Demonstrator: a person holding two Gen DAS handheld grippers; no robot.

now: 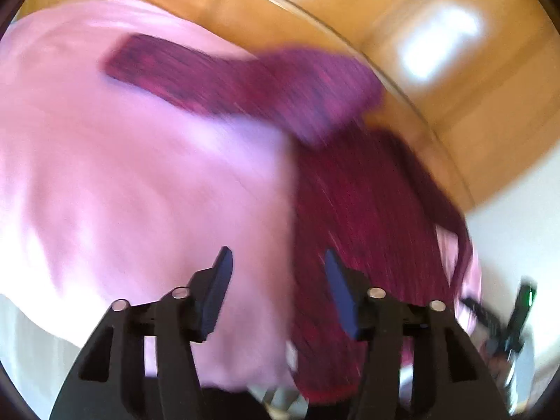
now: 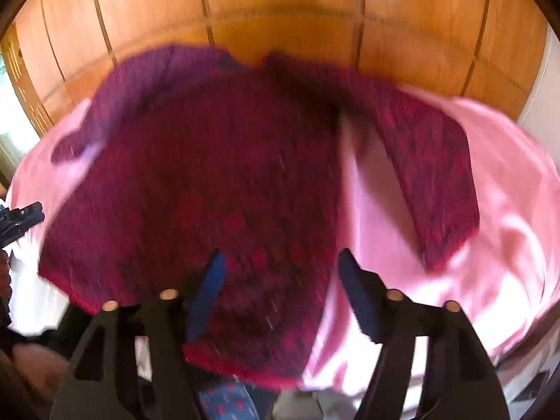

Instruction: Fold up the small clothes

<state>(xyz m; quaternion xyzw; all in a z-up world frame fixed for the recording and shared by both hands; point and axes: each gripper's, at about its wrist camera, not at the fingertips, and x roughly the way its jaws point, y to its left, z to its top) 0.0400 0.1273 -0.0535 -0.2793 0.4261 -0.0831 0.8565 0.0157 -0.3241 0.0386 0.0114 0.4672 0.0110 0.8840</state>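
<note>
Both tools gape, holding nothing — right tool [image 2: 280,273] over the maroon sweater's [image 2: 196,182] hem, left tool [image 1: 278,273] at its side edge; pink cloth [image 2: 507,217] spreads lower right.

1 knit sweater [image 2: 196,189], 1 pink cloth [image 2: 507,217], 2 grippers [image 1: 278,262] [image 2: 280,262]

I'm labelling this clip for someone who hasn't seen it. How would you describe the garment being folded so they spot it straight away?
Find the pink cloth spread in front of the wooden panelling. On it lies the dark magenta knitted sweater, body flat, sleeves angled outward. It is the only dark, ribbed item on the smooth pale cloth; both the left gripper and right gripper hover open above it.
</note>
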